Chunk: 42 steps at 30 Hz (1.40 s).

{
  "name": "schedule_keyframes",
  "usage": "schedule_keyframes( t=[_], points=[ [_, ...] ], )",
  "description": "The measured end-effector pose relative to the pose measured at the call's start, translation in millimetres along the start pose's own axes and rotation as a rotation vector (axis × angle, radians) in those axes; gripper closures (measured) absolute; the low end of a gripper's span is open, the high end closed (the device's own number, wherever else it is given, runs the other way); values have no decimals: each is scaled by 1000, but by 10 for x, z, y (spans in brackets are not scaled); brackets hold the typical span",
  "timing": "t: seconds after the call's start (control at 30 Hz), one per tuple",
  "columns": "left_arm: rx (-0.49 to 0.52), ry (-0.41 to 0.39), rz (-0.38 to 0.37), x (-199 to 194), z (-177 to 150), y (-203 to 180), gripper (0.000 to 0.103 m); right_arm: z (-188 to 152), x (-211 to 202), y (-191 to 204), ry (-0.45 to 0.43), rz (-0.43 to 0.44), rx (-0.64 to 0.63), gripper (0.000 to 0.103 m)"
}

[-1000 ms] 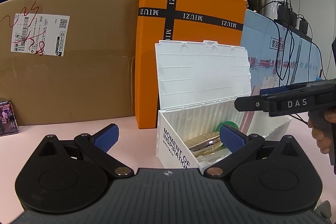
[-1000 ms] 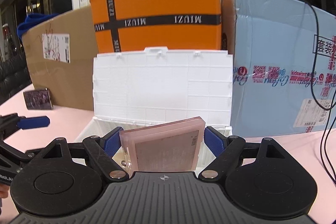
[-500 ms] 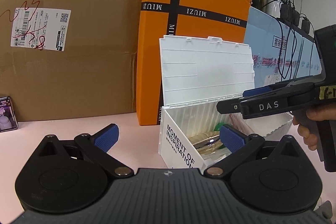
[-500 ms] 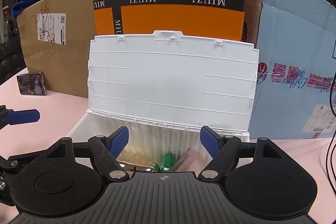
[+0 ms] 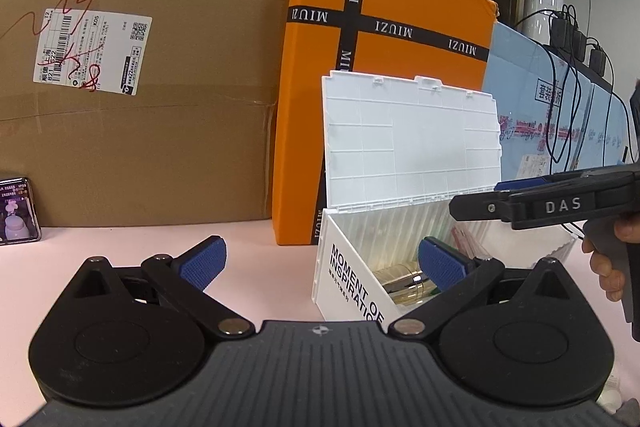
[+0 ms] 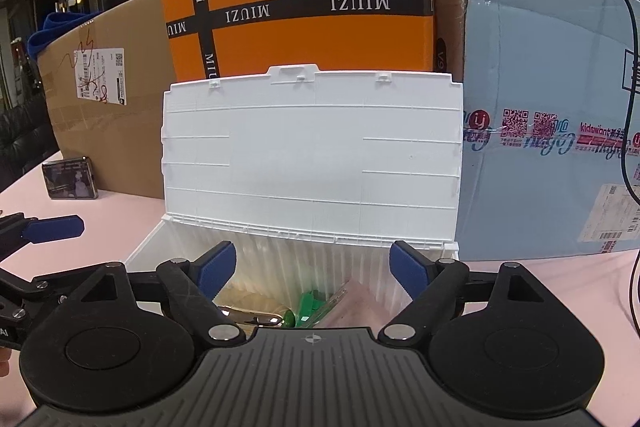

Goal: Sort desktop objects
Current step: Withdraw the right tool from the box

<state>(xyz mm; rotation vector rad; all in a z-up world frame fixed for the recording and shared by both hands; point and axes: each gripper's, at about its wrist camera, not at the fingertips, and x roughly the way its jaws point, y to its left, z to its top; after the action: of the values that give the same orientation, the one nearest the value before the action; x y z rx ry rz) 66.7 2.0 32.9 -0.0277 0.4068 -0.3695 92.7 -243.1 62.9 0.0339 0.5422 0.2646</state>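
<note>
Both jaws spread, empty; right gripper (image 6: 312, 269) above open white plastic storage box (image 6: 312, 155) (pink case (image 6: 356, 301), seemingly, inside); left gripper (image 5: 320, 263) beside.

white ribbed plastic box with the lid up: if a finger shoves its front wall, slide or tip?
Probably slides: the white ribbed plastic storage box looks thin-walled and light on the smooth pink tabletop. Its upright hinged lid stands near the orange cardboard box, so tipping back seems unlikely.

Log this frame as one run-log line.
left gripper: open, empty | right gripper: open, empty, over storage box | pink case: in box | lid: up
</note>
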Motion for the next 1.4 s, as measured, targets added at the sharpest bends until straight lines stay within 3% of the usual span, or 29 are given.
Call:
schedule_keyframes(
  t=[0.33,0.57,0.83,1.07,1.2,1.4],
  points=[
    [-11,-36,119,27,27,-46,0,25,-135,-236,-95,51,51,13],
    [17,-51,142,46,186,-161,0,48,-220,-428,-147,65,100,6],
    [-29,-78,122,209,389,-326,0,149,-199,-605,-204,85,110,0],
    [-1,-27,100,452,335,-364,0,179,-129,-805,-243,99,116,0],
    [-2,-42,93,517,318,-317,0,187,-84,-831,-256,112,81,0],
    [-26,-25,61,585,252,-209,0,169,-10,-761,-248,36,0,0]
  ],
)
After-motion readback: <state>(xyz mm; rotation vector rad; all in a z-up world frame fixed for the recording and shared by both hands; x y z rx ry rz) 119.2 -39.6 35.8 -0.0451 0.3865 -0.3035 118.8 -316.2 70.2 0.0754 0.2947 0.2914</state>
